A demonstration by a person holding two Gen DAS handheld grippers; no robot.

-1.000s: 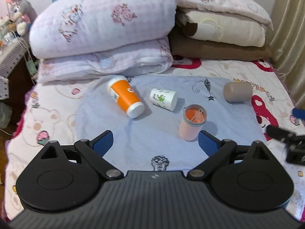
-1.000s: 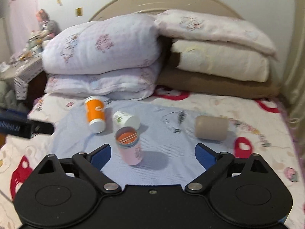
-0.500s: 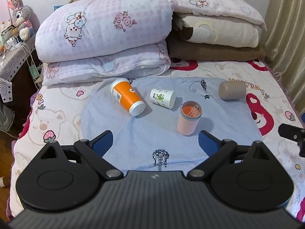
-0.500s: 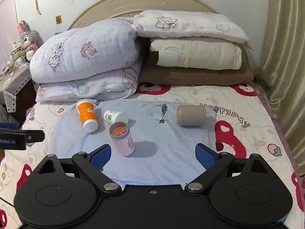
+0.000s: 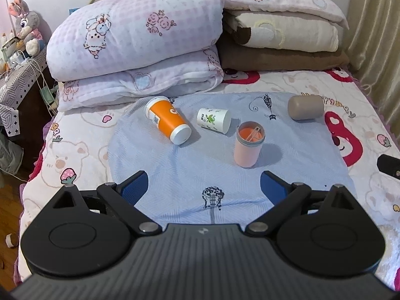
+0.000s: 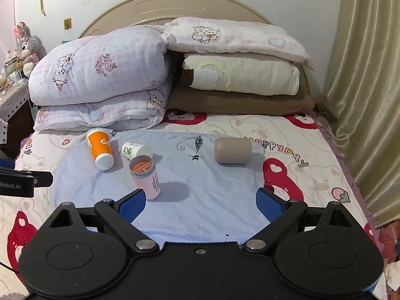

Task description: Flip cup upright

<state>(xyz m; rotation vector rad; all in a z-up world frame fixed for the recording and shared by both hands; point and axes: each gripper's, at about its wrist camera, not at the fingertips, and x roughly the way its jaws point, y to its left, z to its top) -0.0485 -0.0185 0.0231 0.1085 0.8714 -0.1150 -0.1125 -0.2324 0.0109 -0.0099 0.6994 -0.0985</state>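
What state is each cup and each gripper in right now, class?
orange cup: lying on its side
white cup: lying on its side
pink cup: standing upright, mouth up
brown cup: lying on its side
left gripper: open, empty
right gripper: open, empty

I'm looking at someone's bedroom: a bed (image 6: 287,135) with cartoon-bear sheets, stacked pillows (image 6: 240,75), a curved headboard (image 6: 172,5), and a stuffed bunny (image 5: 26,33) on the nightstand.
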